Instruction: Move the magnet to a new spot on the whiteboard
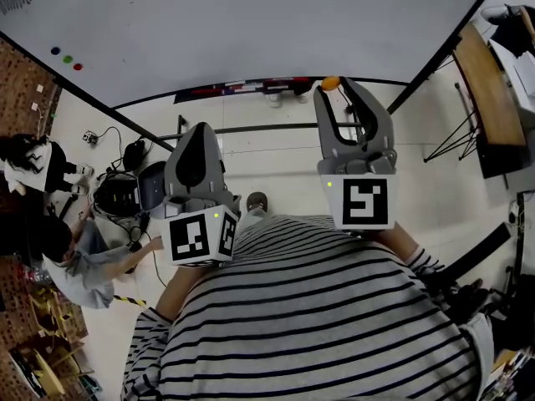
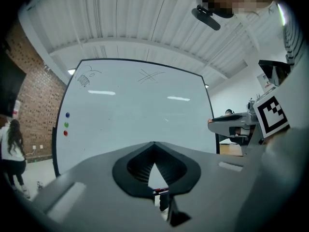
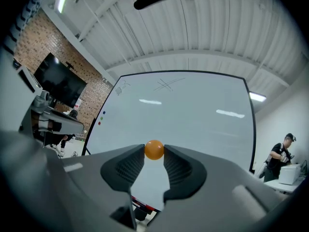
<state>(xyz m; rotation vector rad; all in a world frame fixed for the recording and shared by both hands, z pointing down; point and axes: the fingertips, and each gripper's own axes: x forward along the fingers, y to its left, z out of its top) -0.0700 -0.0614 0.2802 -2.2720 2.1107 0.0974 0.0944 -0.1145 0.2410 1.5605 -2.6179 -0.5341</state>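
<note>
An orange ball magnet (image 1: pixel 331 83) (image 3: pixel 154 150) is pinched between the tips of my right gripper (image 1: pixel 333 88) (image 3: pixel 154 152), which is shut on it. It is held off the whiteboard (image 1: pixel 251 23) (image 3: pixel 188 110), near the bottom edge. My left gripper (image 1: pixel 202 129) (image 2: pixel 153 144) hangs lower and to the left, its jaw tips meeting with nothing between them. Blue (image 1: pixel 55 51), green (image 1: pixel 68 58) and red (image 1: pixel 78 66) magnets sit in a short row at the board's left side, also visible in the left gripper view as the blue magnet (image 2: pixel 67 115) above the other two.
The board's stand legs (image 1: pixel 251 129) cross the floor below it. Two people (image 1: pixel 79 261) sit among cables and gear (image 1: pixel 117 192) at the left. A wooden table (image 1: pixel 489 98) stands at the right. A dark screen (image 3: pixel 60 86) hangs on the brick wall.
</note>
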